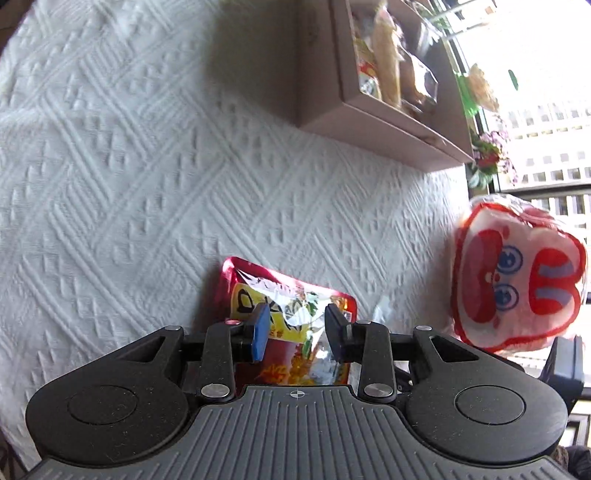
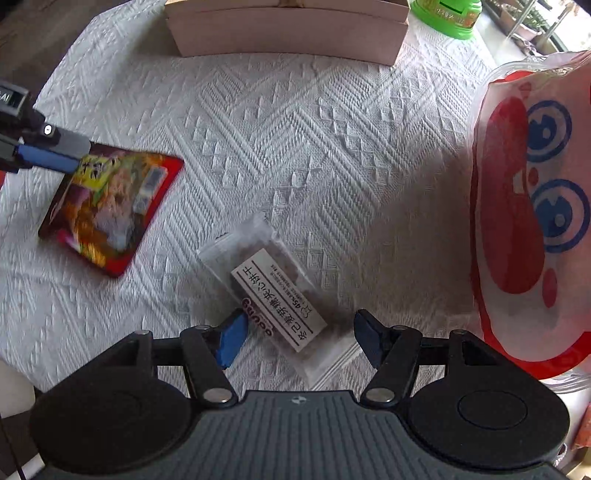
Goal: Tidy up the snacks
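Two spread claws: left claw over red packet, right claw astride clear packet.

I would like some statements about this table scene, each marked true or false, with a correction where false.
1. The left gripper has its jaws open around the red snack packet. True.
2. The clear packet with the white label sits inside the cardboard box. False: it lies on the white tablecloth, between the open jaws of the right gripper.
3. The cardboard box already holds snacks. True.
4. The bag with the cartoon face is blue and green. False: it is red and white.
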`<state>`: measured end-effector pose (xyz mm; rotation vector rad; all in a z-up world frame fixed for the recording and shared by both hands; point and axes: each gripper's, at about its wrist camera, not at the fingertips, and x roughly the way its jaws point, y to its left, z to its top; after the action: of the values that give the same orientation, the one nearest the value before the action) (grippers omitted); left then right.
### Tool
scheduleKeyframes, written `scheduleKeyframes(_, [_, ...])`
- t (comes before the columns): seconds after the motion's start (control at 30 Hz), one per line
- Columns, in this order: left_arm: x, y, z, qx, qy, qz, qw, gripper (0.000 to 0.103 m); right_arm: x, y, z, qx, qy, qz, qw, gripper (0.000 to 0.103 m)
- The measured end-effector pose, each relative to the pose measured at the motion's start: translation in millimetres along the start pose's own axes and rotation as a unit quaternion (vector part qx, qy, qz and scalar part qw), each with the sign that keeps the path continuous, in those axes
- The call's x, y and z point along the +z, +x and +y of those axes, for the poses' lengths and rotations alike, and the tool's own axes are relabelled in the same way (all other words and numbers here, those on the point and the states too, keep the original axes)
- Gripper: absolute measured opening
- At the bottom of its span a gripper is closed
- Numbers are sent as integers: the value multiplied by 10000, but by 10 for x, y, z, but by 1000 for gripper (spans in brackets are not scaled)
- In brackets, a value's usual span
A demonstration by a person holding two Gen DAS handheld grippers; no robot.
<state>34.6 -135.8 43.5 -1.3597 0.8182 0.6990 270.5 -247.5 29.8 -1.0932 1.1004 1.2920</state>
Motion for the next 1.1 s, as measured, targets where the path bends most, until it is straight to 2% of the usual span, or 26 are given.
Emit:
scheduleKeyframes(0.07, [-17, -2, -110, 132, 173, 24, 9998, 37, 52, -53, 42, 366, 134, -53, 9992, 56])
scheduleKeyframes(0.13, [-34, -11, -197, 465, 370, 40, 9982, 37, 96, -107, 93, 672, 241, -81, 9974, 56])
scheduleKeyframes(0.2, [-45, -34, -256, 896, 544, 1, 9945, 37, 130, -182, 141, 753, 243, -164, 9967, 56])
scheduleKeyframes(0.27, [-56, -70, -271, 1135, 626, -63, 9915, 37, 145, -251, 204, 836, 175, -258, 9960, 56])
scheduleKeyframes(0.5, [-68, -80, -237, 1205, 502, -101, 9914, 37, 155, -228, 622, 1189, -534, -101, 9914, 57])
scheduleKeyframes(0.57, [-58, -67, -251, 1190, 485, -112, 9916, 37, 145, -175, 770, 941, -972, -137, 9907, 57])
scheduleKeyframes(0.63, [-58, -60, -264, 1163, 486, -139, 9919, 37, 176, -135, 813, 339, -1237, -357, 9911, 57])
scheduleKeyframes(0.7, [-64, -75, -269, 1105, 470, -217, 9925, 37, 293, -108, 687, -133, -984, -553, 9935, 57])
scheduleKeyframes(0.8, [-57, -143, -285, 942, 587, -335, 9933, 37, 498, -133, 342, -369, -170, -645, 9971, 57])
scheduleKeyframes(0.87, [-19, -172, -301, 901, 761, -355, 9924, 37, 520, -229, 192, -214, 118, -771, 9967, 57])
scheduleKeyframes(0.93, [61, -146, -323, 853, 992, -257, 9911, 37, 456, -302, 178, -6, 62, -777, 9970, 57])
scheduleKeyframes(1.0, [159, -89, -354, 844, 1244, -144, 9885, 37, 343, -333, 264, 300, -120, -570, 9979, 57])
scheduleKeyframes(1.1, [314, 27, -437, 924, 1679, -12, 9815, 37, 111, -288, 505, 1013, -183, -141, 9946, 56])
